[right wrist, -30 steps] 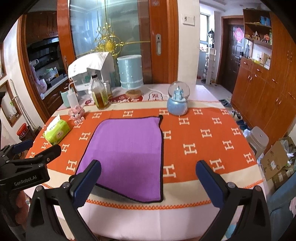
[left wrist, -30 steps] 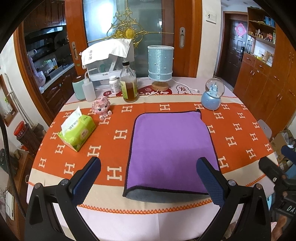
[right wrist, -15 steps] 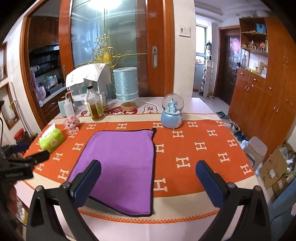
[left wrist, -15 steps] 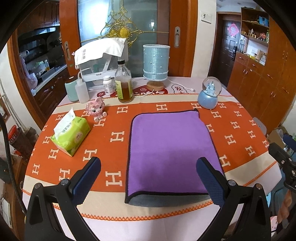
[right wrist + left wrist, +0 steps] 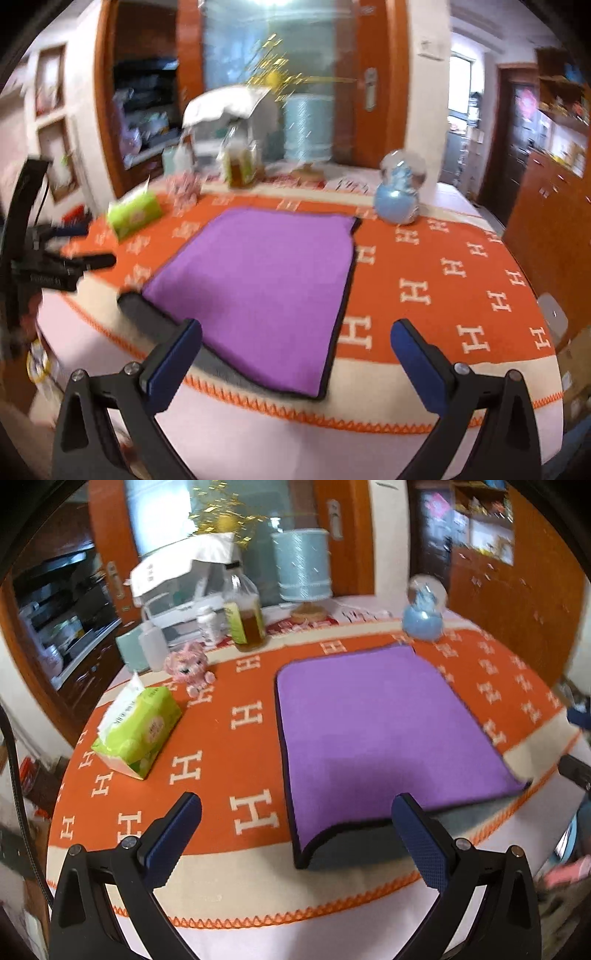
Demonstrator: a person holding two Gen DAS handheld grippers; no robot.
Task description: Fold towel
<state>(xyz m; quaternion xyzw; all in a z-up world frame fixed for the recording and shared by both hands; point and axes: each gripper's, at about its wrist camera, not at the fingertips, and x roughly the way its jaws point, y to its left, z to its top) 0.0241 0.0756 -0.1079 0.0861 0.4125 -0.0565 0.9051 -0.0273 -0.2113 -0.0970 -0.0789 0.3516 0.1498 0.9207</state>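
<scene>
A purple towel with a dark hem lies flat on the orange tablecloth; its near edge curls up and shows a grey underside. It also shows in the right wrist view. My left gripper is open and empty above the towel's near left corner. My right gripper is open and empty above the towel's near right corner. The left gripper shows at the left of the right wrist view. Both views are blurred.
A green tissue pack, a pink toy, a bottle of amber liquid, a blue lamp and a snow globe stand around the towel's far and left sides. The table edge runs just below the grippers.
Both grippers have moved in lower toward the towel's near edge and tilted. The towel has not moved. Both stay open.
</scene>
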